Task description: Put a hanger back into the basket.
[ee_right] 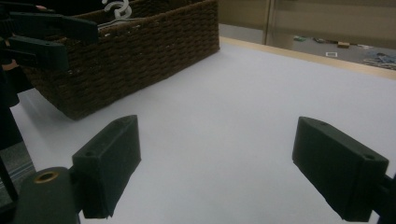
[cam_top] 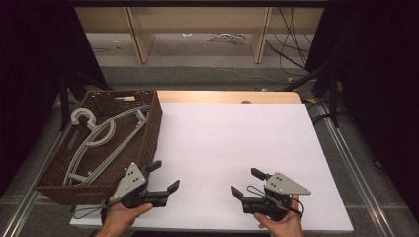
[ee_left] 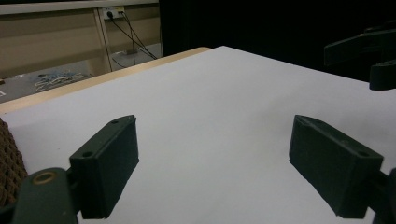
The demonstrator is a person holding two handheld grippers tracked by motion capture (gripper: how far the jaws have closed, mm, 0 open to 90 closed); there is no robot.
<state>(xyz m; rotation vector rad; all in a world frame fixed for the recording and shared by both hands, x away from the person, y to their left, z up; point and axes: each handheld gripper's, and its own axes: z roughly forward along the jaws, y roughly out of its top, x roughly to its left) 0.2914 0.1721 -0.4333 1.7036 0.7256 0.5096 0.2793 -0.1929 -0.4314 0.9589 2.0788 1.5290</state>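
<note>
high view: left gripper (cam_top: 164, 176) held in the left hand (cam_top: 118, 217) at the near left of the white table (cam_top: 237, 148), just off the near right corner of the basket (cam_top: 150, 129); jaws spread wide, nothing between them, pointing right and slightly away. right gripper (cam_top: 245, 183) held in the right hand (cam_top: 279, 224) at the near right, well apart from the left one; jaws spread wide, empty, pointing left toward the basket. basket: brown wicker, rectangular, on the left edge of the table, long side running away from the person. inside it, grey hangers (cam_top: 101, 140) lying flat and overlapping, hooks toward the far left corner; a small pale stick-like item (cam_top: 126, 98) at the far wall, too small to identify. cables (cam_top: 291, 54) and pale wooden shelving (cam_top: 197, 29) on the floor beyond the table.

left gripper view: own two black jaws rising from the bottom, far apart, bare white table between them. sliver of wicker basket (ee_left: 9, 163) at the left edge. right gripper (ee_left: 359, 58) at the upper right, dark, seen against a black background.

right gripper view: own two black jaws wide apart, nothing gripped, white table between. basket (ee_right: 140, 51) ahead and to the left, resting on the table, hook of a hanger (ee_right: 116, 8) visible above its rim. left gripper (ee_right: 46, 35) at the upper left, in front of the basket's near end, jaws apart.
</note>
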